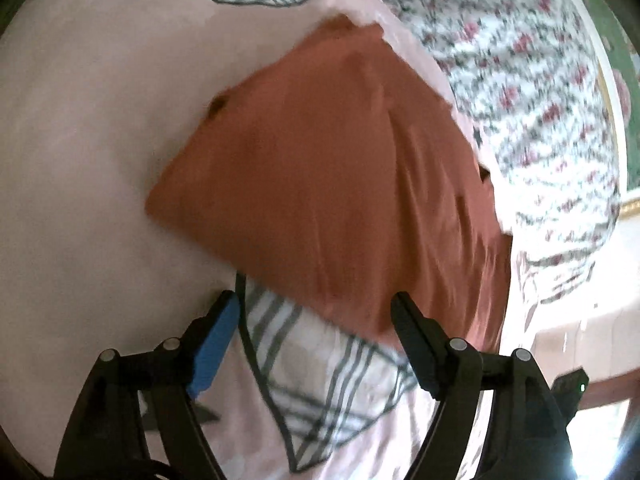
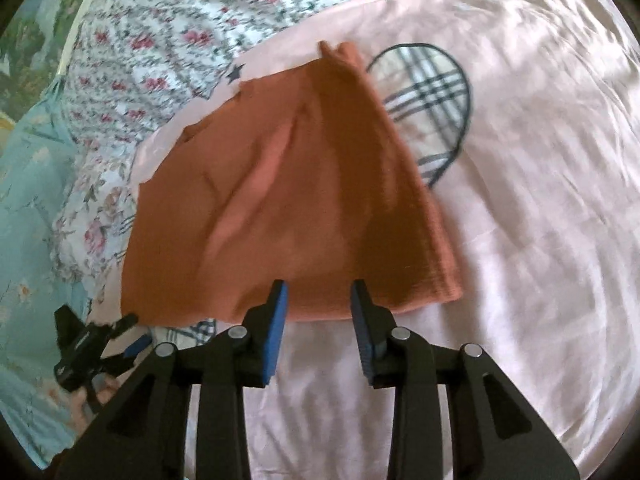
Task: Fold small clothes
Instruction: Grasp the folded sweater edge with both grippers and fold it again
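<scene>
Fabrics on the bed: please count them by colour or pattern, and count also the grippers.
Orange garment: 1
Pink sheet with plaid shapes: 1
Floral red-and-white cloth: 1
Light blue floral cloth: 1
Grippers, left gripper and right gripper: 2
Total: 6

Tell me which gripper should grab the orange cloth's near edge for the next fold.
Right, probably. The right gripper is open, with the near hem of the orange cloth just past its fingertips. The left gripper, also open, sits off a corner, over the plaid patch.
</scene>
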Demonstrator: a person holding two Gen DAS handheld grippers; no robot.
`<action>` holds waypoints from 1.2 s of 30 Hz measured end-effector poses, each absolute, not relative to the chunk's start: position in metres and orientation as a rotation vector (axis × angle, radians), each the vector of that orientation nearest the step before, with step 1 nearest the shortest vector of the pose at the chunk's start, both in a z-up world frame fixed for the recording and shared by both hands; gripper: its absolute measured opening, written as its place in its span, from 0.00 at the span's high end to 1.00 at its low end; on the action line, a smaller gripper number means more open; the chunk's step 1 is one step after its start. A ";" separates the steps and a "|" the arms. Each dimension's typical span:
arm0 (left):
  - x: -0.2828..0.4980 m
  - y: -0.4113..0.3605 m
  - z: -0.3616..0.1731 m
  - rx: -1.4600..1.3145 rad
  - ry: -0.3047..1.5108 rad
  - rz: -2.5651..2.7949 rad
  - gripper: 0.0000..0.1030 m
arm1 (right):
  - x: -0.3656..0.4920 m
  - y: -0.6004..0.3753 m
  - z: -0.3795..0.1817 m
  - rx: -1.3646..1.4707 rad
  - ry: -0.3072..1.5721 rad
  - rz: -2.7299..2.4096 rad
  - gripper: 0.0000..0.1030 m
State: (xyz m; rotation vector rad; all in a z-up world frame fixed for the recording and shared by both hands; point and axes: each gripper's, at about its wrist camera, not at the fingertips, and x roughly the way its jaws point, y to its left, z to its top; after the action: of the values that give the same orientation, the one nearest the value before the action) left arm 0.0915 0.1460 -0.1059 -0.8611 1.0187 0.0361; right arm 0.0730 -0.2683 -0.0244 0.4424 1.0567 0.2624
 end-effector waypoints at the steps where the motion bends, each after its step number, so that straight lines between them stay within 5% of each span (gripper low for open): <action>1: 0.095 0.148 -0.107 -0.862 1.005 0.050 0.24 | 0.075 -0.263 -0.023 0.440 1.060 0.276 0.67; 9: 0.128 0.168 -0.107 -0.868 0.923 0.155 0.27 | 0.088 -0.248 -0.013 0.438 1.064 0.351 0.67; 13: 0.141 0.170 -0.103 -0.834 0.920 0.145 0.80 | 0.106 -0.250 -0.014 0.445 1.067 0.365 0.67; 14: 0.143 0.169 -0.098 -0.827 0.913 0.144 0.84 | 0.112 -0.252 -0.015 0.453 1.066 0.366 0.67; 27: 0.181 -0.016 -0.008 -0.344 0.866 -0.236 0.89 | 0.191 -0.274 -0.009 0.633 1.081 0.498 0.67; 29: 0.188 -0.054 -0.024 -0.251 0.917 -0.285 0.89 | 0.210 -0.266 -0.015 0.678 1.137 0.573 0.57; 31: 0.192 -0.076 -0.043 -0.199 0.966 -0.307 0.89 | 0.225 -0.255 -0.023 0.682 1.173 0.614 0.35; 36: 0.196 -0.089 -0.058 -0.180 0.996 -0.313 0.89 | 0.258 -0.224 -0.044 0.598 1.246 0.624 0.34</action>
State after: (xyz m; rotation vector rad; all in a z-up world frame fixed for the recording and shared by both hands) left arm 0.1964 -0.0886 -0.0579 -0.1804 0.9958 -0.3130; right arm 0.2579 -0.2237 -0.0438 0.5976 1.2457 0.6237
